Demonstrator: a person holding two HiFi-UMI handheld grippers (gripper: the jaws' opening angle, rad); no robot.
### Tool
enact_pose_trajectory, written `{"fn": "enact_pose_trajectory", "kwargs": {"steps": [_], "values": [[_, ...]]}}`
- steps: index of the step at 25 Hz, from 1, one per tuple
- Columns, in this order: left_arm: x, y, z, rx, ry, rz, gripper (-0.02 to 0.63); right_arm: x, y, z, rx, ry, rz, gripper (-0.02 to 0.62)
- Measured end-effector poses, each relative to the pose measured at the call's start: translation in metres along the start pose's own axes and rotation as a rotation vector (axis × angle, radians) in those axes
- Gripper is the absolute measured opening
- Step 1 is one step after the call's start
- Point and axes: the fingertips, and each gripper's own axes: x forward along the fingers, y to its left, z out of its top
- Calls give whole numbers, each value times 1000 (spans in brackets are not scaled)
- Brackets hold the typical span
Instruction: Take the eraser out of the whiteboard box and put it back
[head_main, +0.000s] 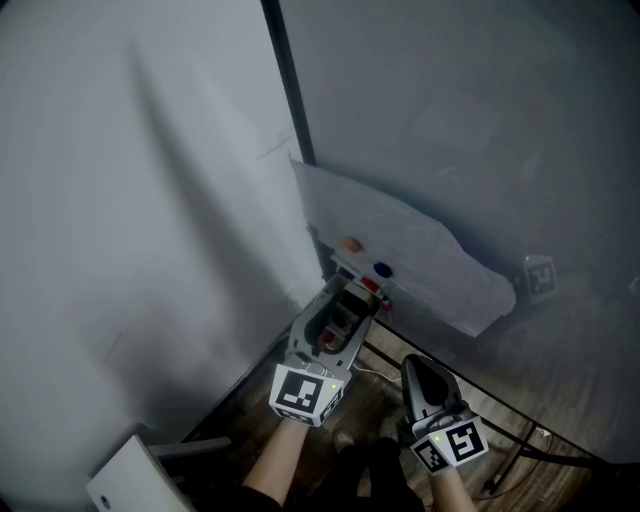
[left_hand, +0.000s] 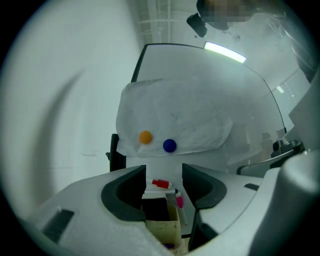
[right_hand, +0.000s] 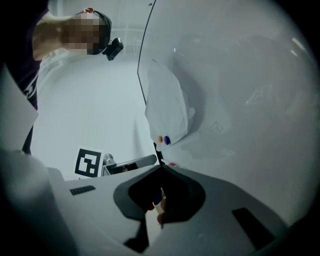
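Note:
In the left gripper view a black eraser (left_hand: 155, 207) with a white top stands in a beige box (left_hand: 162, 231) below the whiteboard. A red marker (left_hand: 160, 184) and a pink one (left_hand: 179, 202) lie beside it. My left gripper (left_hand: 164, 172) is open, level, with the eraser and box between its jaws; the pads do not press on both sides. In the head view the left gripper (head_main: 352, 300) reaches to the board's lower corner. My right gripper (head_main: 412, 362) hangs back to its right, jaws shut and empty, and its own view shows the right gripper (right_hand: 160, 169) closed.
A creased paper sheet (head_main: 400, 245) is pinned to the whiteboard (head_main: 480, 120) by an orange magnet (head_main: 351, 244) and a blue magnet (head_main: 382, 270). A plain wall stands to the left. The board's black stand leg (head_main: 520, 450) crosses the wooden floor; a white panel (head_main: 125, 480) lies lower left.

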Motion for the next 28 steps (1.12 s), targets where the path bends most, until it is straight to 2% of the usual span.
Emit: {"fn": "enact_pose_trajectory", "kwargs": {"steps": [4,9,20,24,28], "values": [[-16,-9,23,27,-17,3,181,4,12,23,-23,-24,37,3],[-44,-21,66,49,-84,37,95,5,31,54,-61,-73,88,3],[-88,-51,126,179,-182,83,27,-5,55,101,-114,-157,181,3],[-96,-63,134,245,-202,76,5,-8,57,105,-135,-165,181,3],[-96,-65,132,245,-203,81,5,-6,59,105,-164,-168,192,2]]}}
